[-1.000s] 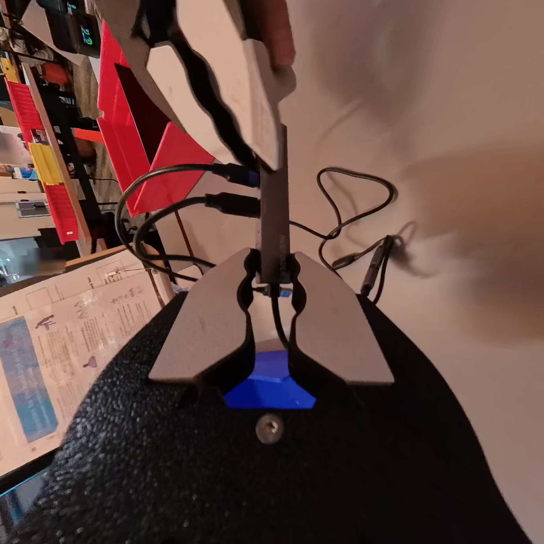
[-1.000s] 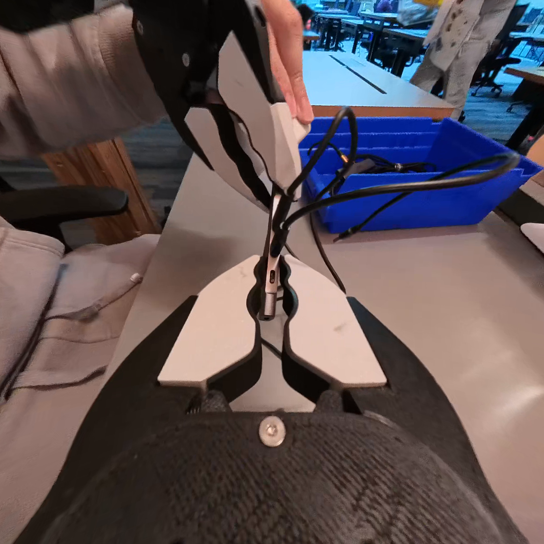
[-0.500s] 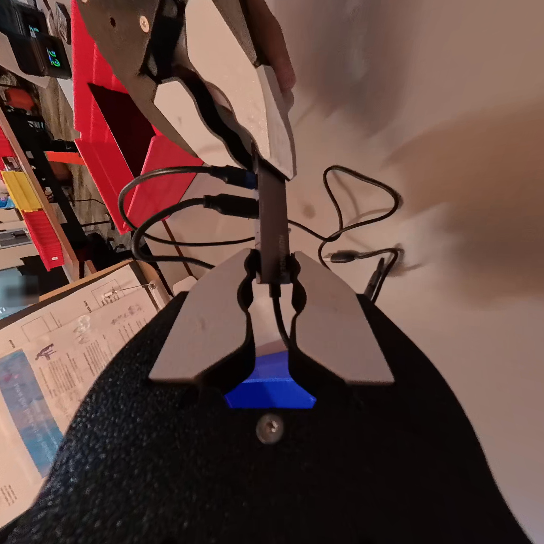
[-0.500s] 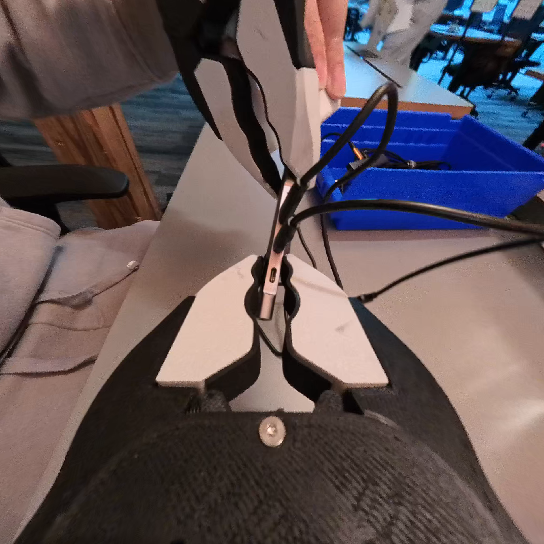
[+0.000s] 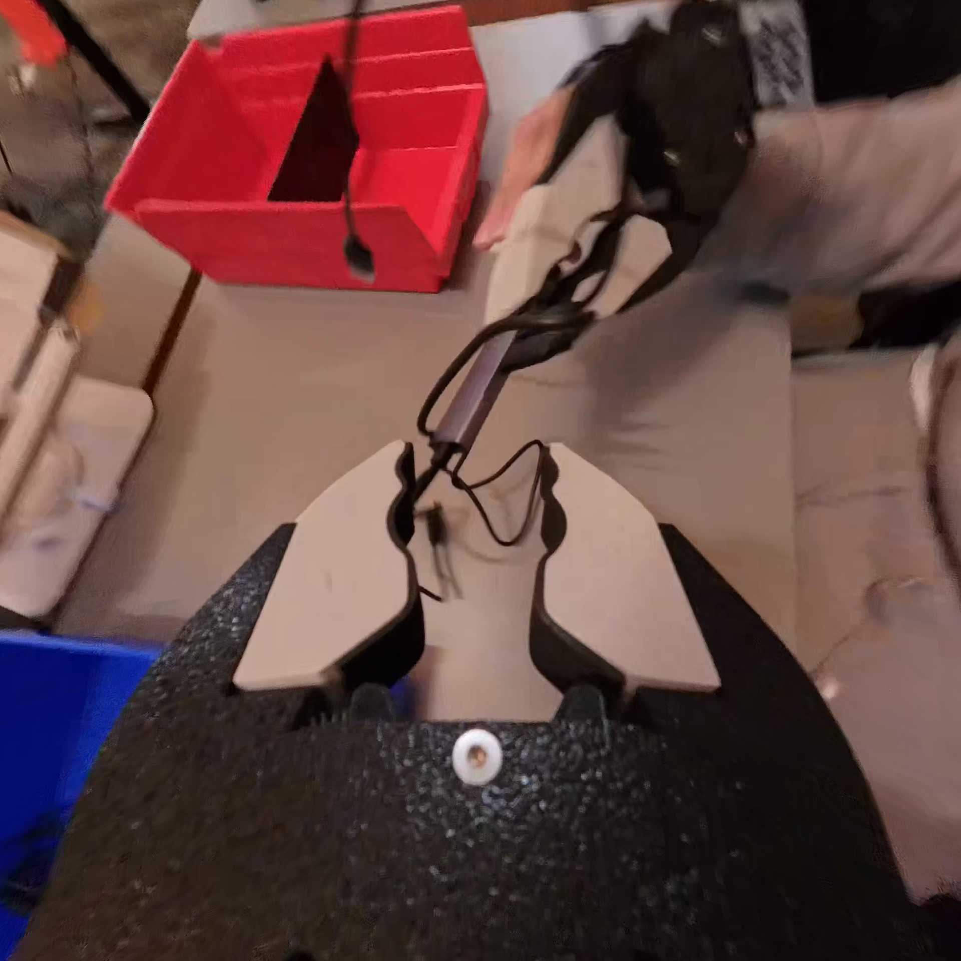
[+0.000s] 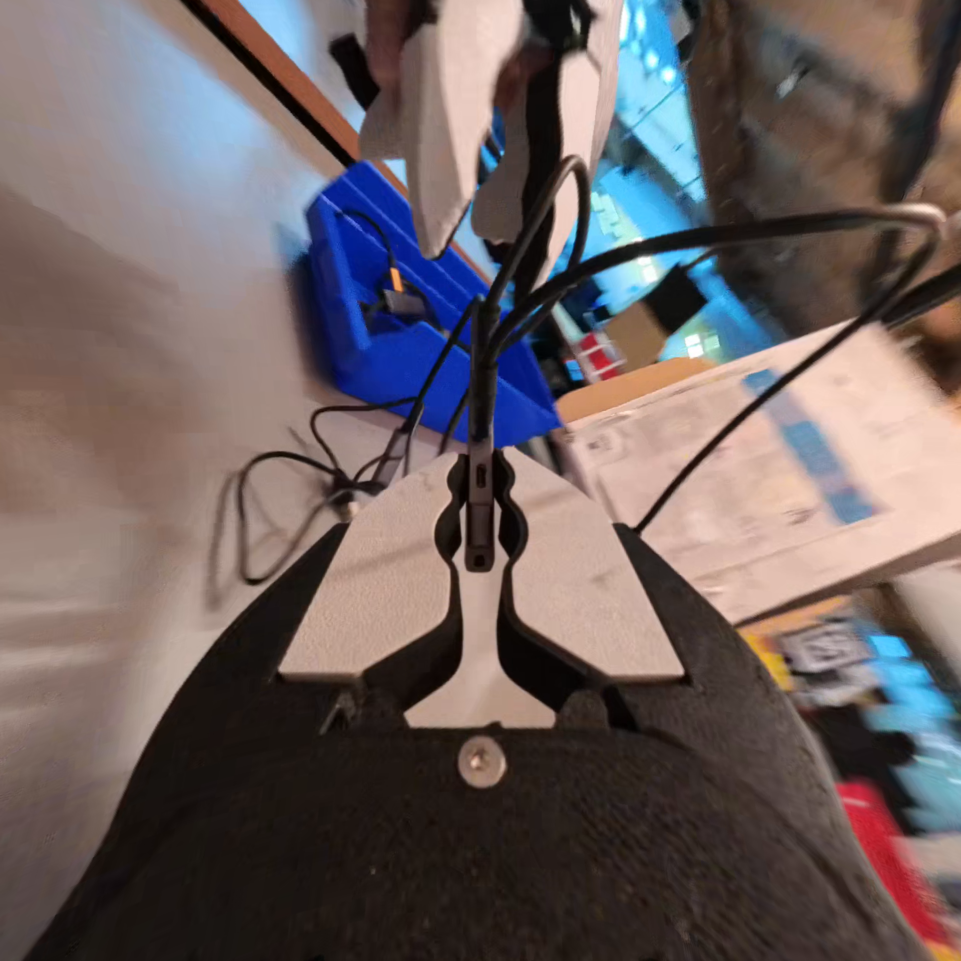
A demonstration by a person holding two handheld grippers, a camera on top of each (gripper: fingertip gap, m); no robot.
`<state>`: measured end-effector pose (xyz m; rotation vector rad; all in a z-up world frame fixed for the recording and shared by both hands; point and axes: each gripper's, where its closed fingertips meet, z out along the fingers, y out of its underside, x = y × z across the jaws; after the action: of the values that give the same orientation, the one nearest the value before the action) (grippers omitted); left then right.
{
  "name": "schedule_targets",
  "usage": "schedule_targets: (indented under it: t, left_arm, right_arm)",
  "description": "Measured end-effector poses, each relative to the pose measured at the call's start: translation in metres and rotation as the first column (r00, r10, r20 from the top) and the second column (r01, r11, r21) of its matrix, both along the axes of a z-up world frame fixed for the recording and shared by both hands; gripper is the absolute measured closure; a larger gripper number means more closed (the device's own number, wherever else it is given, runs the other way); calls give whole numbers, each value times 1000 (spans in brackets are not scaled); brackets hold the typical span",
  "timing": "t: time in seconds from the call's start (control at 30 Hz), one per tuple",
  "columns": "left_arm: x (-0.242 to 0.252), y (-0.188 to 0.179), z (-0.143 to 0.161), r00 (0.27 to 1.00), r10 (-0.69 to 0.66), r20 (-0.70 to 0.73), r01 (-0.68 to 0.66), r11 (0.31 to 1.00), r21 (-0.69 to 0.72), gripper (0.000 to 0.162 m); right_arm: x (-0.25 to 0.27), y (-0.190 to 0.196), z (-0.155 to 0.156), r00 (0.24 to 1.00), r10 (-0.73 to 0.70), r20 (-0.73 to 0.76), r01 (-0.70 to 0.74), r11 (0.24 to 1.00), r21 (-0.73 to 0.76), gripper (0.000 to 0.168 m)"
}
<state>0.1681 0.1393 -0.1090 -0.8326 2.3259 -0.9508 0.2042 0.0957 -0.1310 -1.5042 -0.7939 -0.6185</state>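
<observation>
The thin grey hub [image 6: 479, 499] with black cables [image 6: 541, 291] plugged into its side sits between the two fingers of the right gripper [image 6: 479, 489], which are squeezed nearly together and pinch its end. The hub sticks up and away from the fingers, above the pale table [image 6: 104, 364]. The left gripper [image 5: 476, 468] has its fingers spread wide and holds nothing; the near end of the hub [image 5: 470, 400] hangs just in front of its tips, close to the left finger, though the blur hides whether they touch. A thin loop of cable [image 5: 494, 499] droops between the open fingers. A person's hand [image 5: 520, 171] holds the far gripper. A red bin [image 5: 416, 229] stands farther back on the table, with a cable plug [image 5: 359, 257] hanging in front of it. A blue bin [image 6: 395, 364] with more cables inside sits behind the hub. A loose black cable [image 6: 270, 499] lies on the table beside it. A printed paper sheet [image 6: 780, 457] lies to the right.
</observation>
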Motion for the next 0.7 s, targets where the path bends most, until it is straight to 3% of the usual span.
schedule_targets:
  t: [0.03,0.1,0.23,0.37,0.47,0.7]
  left_arm:
    - [0,4,-1,998,38,-50,-41,997,-62,117]
    - [-4,5,-4,990,37,-135,-59,985,-163,115]
    - [-8,1,-2,995,-28,-96,0,960,-279,121]
    - [-11,6,-9,996,-42,-79,23,972,-234,119]
    - [-24,0,-18,973,-131,-189,77,960,-271,110]
    - [-32,15,-27,939,-166,-300,37,919,-394,123]
  right_arm:
    - [0,0,5,997,-32,77,28,998,48,159]
    - [-7,0,7,986,-23,164,10,997,80,159]
    - [-20,0,9,962,8,273,-46,990,132,159]
    - [-35,-1,11,950,60,305,-105,985,134,159]
    - [-49,-1,15,938,97,333,-147,981,127,159]
    - [-55,-1,21,909,60,413,-150,970,189,159]
